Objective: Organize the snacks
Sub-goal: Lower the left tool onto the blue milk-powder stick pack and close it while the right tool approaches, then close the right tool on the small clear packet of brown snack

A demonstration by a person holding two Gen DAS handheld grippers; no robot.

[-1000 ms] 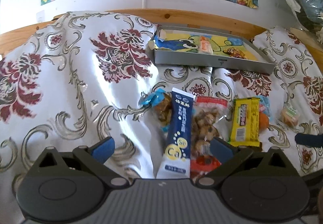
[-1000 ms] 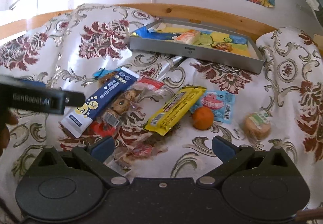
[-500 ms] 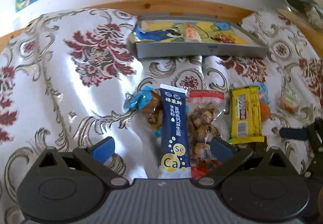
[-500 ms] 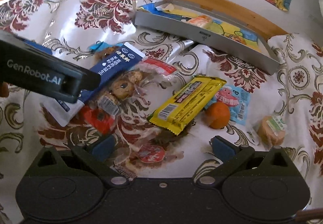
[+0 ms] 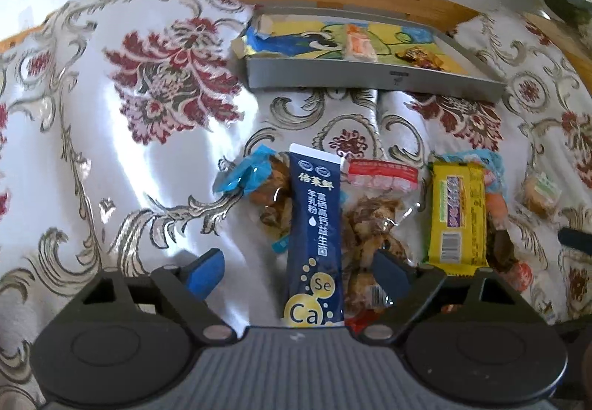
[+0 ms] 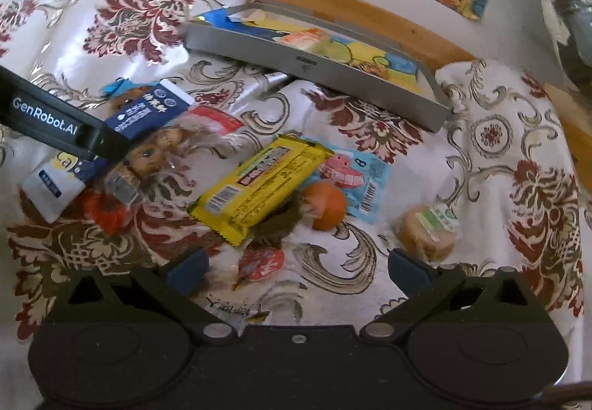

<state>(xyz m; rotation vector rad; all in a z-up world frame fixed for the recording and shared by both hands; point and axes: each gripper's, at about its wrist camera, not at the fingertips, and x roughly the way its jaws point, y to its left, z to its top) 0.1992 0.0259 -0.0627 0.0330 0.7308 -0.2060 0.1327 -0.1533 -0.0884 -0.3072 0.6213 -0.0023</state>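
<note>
Over the last second the left tool (image 5: pixel 296 271) has moved in low over the blue sachet (image 5: pixel 314 232), so that its spread, empty fingers now straddle the sachet's lower end, one on bare cloth and the other over the clear bag of brown snacks (image 5: pixel 373 228) just beside it; the right tool (image 6: pixel 296 271) has also dropped closer to the pile and hangs open and empty, with a small red sweet (image 6: pixel 261 264) between its fingers. This looks like the approach to a first pick: nothing is lifted yet, and closing on the sachet alone may be awkward since it lies on the neighbouring packets. The snacks lie in a loose row on the flowered cloth (image 5: pixel 111 114): sachet, clear bag, yellow bar (image 6: pixel 259 184), orange ball (image 6: pixel 325 204), a light blue packet (image 6: pixel 364 178) under them and a round wrapped cake (image 6: pixel 425 228) apart to the right. The grey tray (image 5: pixel 370 79) at the far edge already holds a couple of small items. Readable writing: "Se" and "Ca" in yellow circles on the sachet, with Chinese characters above; "GenRobot.AI" on the left tool's side in the right view; the bar's lettering is too blurred to read
</note>
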